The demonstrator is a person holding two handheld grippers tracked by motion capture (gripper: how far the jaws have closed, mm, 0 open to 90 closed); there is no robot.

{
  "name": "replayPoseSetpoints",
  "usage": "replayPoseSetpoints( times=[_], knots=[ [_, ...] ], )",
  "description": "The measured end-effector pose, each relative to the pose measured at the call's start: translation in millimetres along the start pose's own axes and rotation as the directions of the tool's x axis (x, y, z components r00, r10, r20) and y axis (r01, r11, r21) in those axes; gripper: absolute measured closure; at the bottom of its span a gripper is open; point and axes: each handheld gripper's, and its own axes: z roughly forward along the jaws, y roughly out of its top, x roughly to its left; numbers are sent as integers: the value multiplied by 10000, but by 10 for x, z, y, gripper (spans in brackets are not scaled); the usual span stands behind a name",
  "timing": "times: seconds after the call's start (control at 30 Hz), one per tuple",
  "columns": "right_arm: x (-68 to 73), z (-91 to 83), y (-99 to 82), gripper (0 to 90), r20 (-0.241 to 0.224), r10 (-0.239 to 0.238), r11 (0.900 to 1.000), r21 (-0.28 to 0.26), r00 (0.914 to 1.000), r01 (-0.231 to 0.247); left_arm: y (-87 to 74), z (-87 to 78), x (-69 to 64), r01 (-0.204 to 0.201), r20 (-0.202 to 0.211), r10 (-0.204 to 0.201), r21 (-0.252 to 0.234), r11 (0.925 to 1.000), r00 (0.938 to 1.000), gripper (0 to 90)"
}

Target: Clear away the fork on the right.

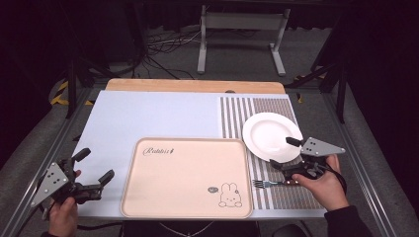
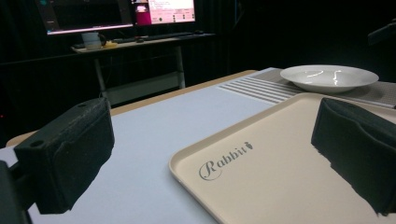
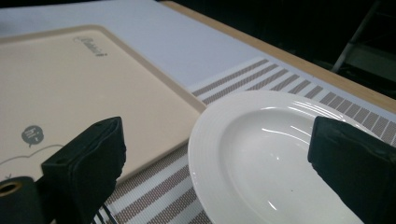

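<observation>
Table [image 1: 148, 116] first: the beige tray [image 1: 187, 177] lies at its near edge, the white plate [image 1: 272, 136] on the striped mat [image 1: 257, 111] toward the right edge. My right gripper [image 1: 288, 154] hovers wide open over the plate's near rim, the left gripper [image 1: 94, 167] open by the near-left corner. I'd slide one jaw under that rim, then pinch squarely.

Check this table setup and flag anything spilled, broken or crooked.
Nothing stands out. The white plate sits whole and clean on the striped placemat, the fork lies flat beside the beige tray, and the tray is square to the table.
</observation>
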Motion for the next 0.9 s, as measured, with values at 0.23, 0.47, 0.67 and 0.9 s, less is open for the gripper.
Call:
replayPoseSetpoints(
  times=[0.23,0.47,0.67,0.9],
  knots=[
    [-34,-21,122,48,-487,-779,9858,1453,9958,842,6,1,-8,-61,-10,61,-3,10000,10000,1],
    [-87,-42,225,78,-931,-1227,9594,2437,9881,1420,5,0,-3,-68,-14,68,-18,10000,10000,0],
    [-75,-11,255,90,-1458,-1799,9103,3502,9728,2208,2,4,-5,-6,-52,6,16,10000,10000,0],
    [-85,11,267,91,-1820,-2074,8734,4081,9612,2657,-3,2,3,19,-92,-18,17,10000,10000,1]
  ],
)
